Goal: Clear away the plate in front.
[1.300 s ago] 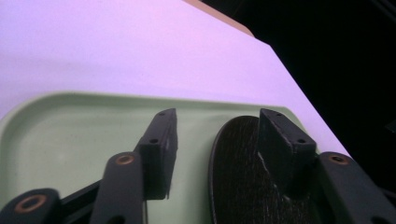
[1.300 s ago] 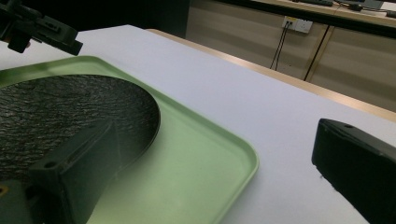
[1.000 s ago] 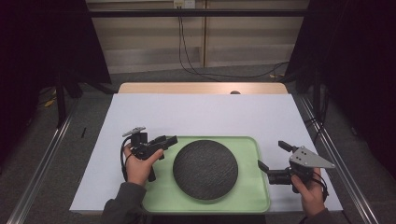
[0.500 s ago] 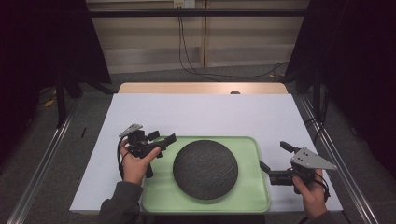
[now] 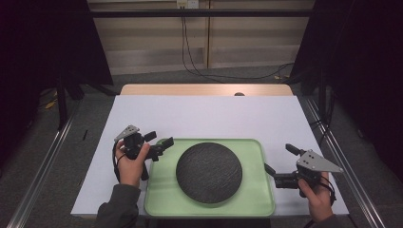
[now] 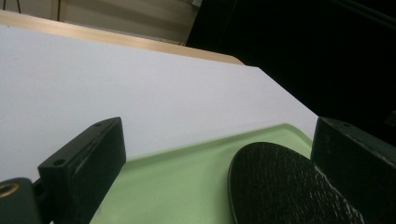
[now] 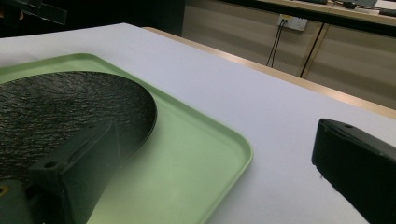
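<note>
On the white table (image 5: 204, 116), high view: green tray (image 5: 252, 202) at 6 o'clock, dark round plate (image 5: 209, 172) at its centre; left gripper (image 5: 160, 144) at the tray's 9 o'clock, right gripper (image 5: 280, 164) at 3 o'clock, jaws apart, empty.

Left gripper view: jaws spread, plate (image 6: 280, 186) at 5 o'clock.

Right gripper view: jaws wide, straddling the tray rim (image 7: 233, 161).

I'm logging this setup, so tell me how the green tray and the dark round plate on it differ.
The green tray is a pale, smooth rectangle with rounded corners and a raised rim; the dark round plate is a black disc with a rough, textured face. The tray is the larger and rests on the white table cover, while the plate lies inside the tray, near its middle. Both lie flat.
</note>
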A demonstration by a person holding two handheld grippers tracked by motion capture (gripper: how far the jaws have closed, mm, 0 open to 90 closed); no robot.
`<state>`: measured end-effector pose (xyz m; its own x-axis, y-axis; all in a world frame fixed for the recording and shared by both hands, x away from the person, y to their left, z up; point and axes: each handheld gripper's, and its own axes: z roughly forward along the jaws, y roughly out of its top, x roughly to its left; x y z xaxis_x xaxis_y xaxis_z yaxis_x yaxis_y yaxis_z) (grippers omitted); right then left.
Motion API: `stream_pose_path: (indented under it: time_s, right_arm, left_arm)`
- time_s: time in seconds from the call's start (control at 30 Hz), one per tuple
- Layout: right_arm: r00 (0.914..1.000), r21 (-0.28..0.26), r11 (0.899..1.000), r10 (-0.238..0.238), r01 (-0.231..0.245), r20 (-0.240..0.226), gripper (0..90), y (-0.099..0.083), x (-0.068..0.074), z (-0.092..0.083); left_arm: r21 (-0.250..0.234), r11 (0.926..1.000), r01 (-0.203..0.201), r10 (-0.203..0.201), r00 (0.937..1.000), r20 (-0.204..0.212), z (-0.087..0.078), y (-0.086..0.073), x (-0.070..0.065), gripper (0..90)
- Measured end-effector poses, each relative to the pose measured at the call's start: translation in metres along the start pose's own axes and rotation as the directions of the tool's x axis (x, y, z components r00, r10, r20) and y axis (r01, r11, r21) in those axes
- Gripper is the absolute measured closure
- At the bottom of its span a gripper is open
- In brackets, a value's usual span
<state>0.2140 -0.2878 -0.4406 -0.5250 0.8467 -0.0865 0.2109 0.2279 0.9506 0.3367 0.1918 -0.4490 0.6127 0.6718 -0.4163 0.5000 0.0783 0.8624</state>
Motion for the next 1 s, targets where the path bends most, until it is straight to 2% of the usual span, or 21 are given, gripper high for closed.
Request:
stream_pose_path:
  time_s: [0.13, 0.2, 0.33, 0.43, 0.53, 0.63, 0.67, 0.7, 0.73, 0.8, 1.0]
  right_arm:
    - [1.0000, 0.001, 1.000, -0.002, 0.002, 0.005, 0.8, 0.000, 0.000, 0.000]
    - [1.0000, 0.000, 1.000, -0.001, 0.001, 0.001, 0.8, 0.000, 0.000, 0.000]
    - [1.0000, 0.003, 1.000, -0.005, 0.005, -0.004, 0.8, 0.000, 0.000, 0.001]
    - [1.0000, 0.002, 1.000, -0.004, 0.004, 0.000, 0.8, 0.000, 0.000, 0.000]
    - [1.0000, 0.001, 1.000, -0.005, 0.005, 0.005, 0.8, 0.000, -0.001, 0.000]
    - [1.0000, 0.000, 1.000, -0.003, 0.003, 0.001, 0.8, 0.000, 0.000, 0.000]
    - [1.0000, 0.000, 1.000, -0.002, 0.002, 0.001, 0.8, 0.000, 0.000, 0.000]
    - [1.0000, 0.000, 1.000, -0.002, 0.002, 0.001, 0.8, 0.000, 0.000, 0.000]
    - [1.0000, 0.001, 1.000, -0.004, 0.004, 0.002, 0.8, 0.000, 0.000, 0.000]
    - [1.0000, 0.002, 1.000, -0.004, 0.004, 0.002, 0.8, 0.000, -0.001, 0.000]
    - [1.0000, -0.001, 1.000, -0.006, 0.006, -0.003, 0.8, 0.000, -0.001, 0.000]
  left_arm:
    - [0.004, 0.9994, -0.036, 0.036, 0.9989, 0.029, -0.005, 0.001, 0.003, 3.6]
    - [-0.004, 0.9992, -0.040, 0.040, 0.9992, 0.008, -0.007, 0.002, 0.004, 3.1]
    - [-0.025, 0.9993, -0.029, 0.029, 0.9996, -0.003, -0.011, 0.003, 0.006, 3.2]
    - [-0.029, 0.9993, -0.025, 0.025, 0.9997, -0.001, -0.013, 0.003, 0.008, 3.3]
    - [-0.024, 0.9986, -0.048, 0.048, 0.9988, 0.007, -0.017, 0.002, 0.012, 3.2]
    - [-0.032, 0.9977, -0.059, 0.059, 0.9983, -0.001, -0.021, 0.002, 0.016, 3.4]
    - [-0.043, 0.9979, -0.049, 0.049, 0.9988, -0.006, -0.021, 0.002, 0.016, 3.4]
    - [-0.035, 0.9974, -0.062, 0.062, 0.9981, -0.003, -0.023, 0.003, 0.018, 3.5]
    - [-0.046, 0.9975, -0.053, 0.053, 0.9986, -0.005, -0.024, 0.003, 0.018, 3.5]
    - [-0.037, 0.9968, -0.070, 0.070, 0.9975, -0.013, -0.027, 0.003, 0.020, 3.5]
    - [-0.061, 0.9963, -0.061, 0.059, 0.9980, -0.023, -0.034, 0.004, 0.027, 3.8]
